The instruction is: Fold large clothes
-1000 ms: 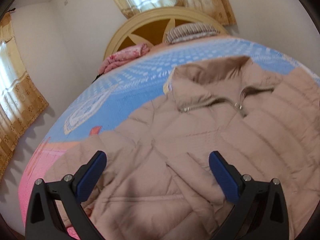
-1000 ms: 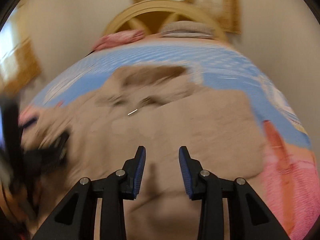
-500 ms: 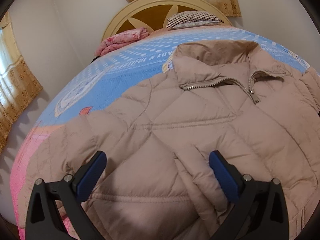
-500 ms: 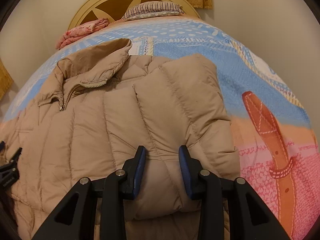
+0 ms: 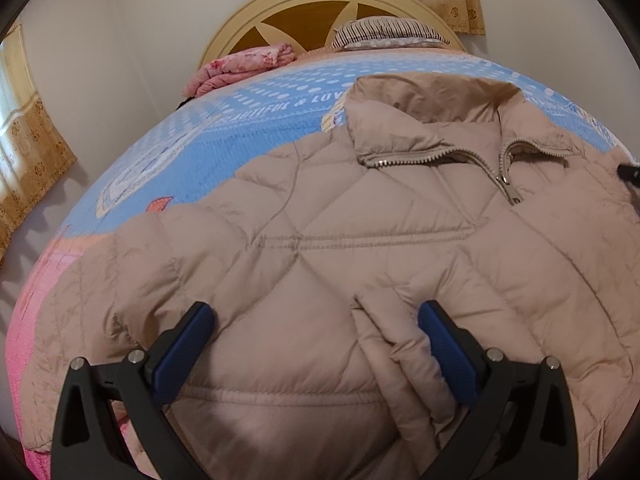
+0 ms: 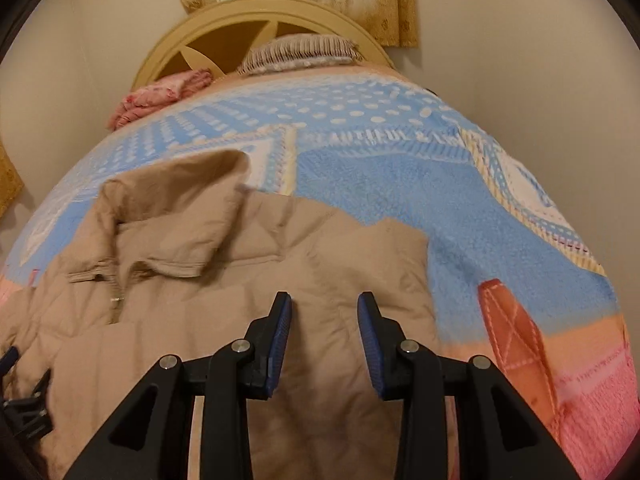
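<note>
A beige quilted puffer jacket (image 5: 360,232) lies front-up on the bed, collar toward the headboard, zipper part open at the neck. Its sleeves are folded in over the body. My left gripper (image 5: 314,320) is wide open just above the jacket's lower left part, a folded sleeve edge between its fingers, gripping nothing. My right gripper (image 6: 324,312) is open with a narrower gap, empty, low over the jacket's (image 6: 240,280) right side. The left gripper's black frame shows at the right wrist view's lower left edge.
The bed has a blue, white and pink patterned blanket (image 6: 400,184). A pink folded blanket (image 5: 244,64) and a striped pillow (image 5: 388,32) lie by the cream headboard (image 5: 320,4). Walls and curtains surround the bed.
Both grippers have moved forward over the jacket toward the collar. The right view has tilted up and closer. Both grippers keep the same opening.
</note>
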